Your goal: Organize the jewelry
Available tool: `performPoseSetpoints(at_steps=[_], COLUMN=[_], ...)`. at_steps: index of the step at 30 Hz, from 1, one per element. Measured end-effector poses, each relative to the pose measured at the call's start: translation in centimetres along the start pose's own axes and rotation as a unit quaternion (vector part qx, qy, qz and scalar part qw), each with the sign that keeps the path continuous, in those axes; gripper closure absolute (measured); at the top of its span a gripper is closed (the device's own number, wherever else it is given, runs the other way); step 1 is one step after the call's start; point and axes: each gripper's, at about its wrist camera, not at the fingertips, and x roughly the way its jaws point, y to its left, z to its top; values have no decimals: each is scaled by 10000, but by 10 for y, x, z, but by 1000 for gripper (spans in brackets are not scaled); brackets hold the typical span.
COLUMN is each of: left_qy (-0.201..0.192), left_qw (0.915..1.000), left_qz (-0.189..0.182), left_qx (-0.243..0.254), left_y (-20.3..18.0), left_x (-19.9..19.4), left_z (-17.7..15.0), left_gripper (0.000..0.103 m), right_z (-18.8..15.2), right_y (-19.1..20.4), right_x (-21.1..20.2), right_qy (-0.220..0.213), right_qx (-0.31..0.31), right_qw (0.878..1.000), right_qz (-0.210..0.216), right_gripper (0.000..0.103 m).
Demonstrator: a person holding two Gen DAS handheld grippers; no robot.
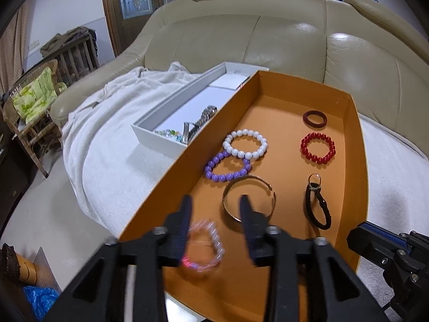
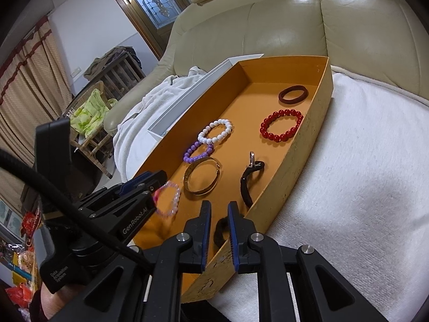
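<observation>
An orange box [image 1: 359,161] holds several bracelets: white beads [image 1: 245,145], purple beads [image 1: 228,167], a gold cuff [image 1: 249,197], red beads [image 1: 317,149], a dark red ring [image 1: 315,119], a black cord bracelet [image 1: 317,206]. A clear pink bead bracelet [image 1: 205,245], blurred, lies just under my open left gripper [image 1: 214,204]; it also shows in the right wrist view [image 2: 167,198]. My right gripper [image 2: 218,209] is slightly open over the box's near corner by a black band [image 2: 221,232], empty.
A white tray [image 1: 161,123] with more jewelry sits left of the orange box [image 2: 308,145]. Both rest on a white towel [image 2: 362,187] over a beige leather sofa [image 1: 295,40]. A wicker chair [image 1: 32,102] stands at the far left.
</observation>
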Motion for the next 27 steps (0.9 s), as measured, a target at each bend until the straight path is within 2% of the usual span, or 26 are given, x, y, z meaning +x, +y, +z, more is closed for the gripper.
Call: performPoseSetpoints(at_steps=[3,6,8,10,14,16,18,20,22,27], left_qy=[-162,-250,-333,-406,-643,-774,-899,-993,-993,-938], left_qw=[9998,9996,9994,9990,9967,9946,9938,9937,9942,9938], left_qz=[41,56,64,144,486,669,644,525,398,524], left_qx=[78,106,103,74,131,156,109,39,-74,-300], left_y=[-3,-4,-5,-6,-15,-19,-19,-18,-14,-6], left_x=[-6,-9,-12,-14,-22,-27,-33,-38,-41,-42], left_z=[2,3,5,7,9,10,10,11,12,15], left_gripper=[56,43,41,28,25,20,20,20,20,20], right_z=[1,3,5,7,12,14,17,19,22,25], right_y=[-2,-5,-8,-12,-17,-17,-17,-18,-19,-16], right_x=[-3,-8,-12,-15,-24,-29,-34,-40,-45,-55], right_qy=[-54,-123,-162,-200,-327,-407,-487,-577,-666,-754], right_qx=[33,72,88,123,41,-62,-156,-189,-218,-424], right_qw=[10000,9998,9997,9994,9983,9975,9964,9956,9947,9927], right_qz=[-25,-101,-177,-261,-474,-583,-674,-719,-749,-840], right_gripper=[88,88,88,88,88,87,82,70,68,68])
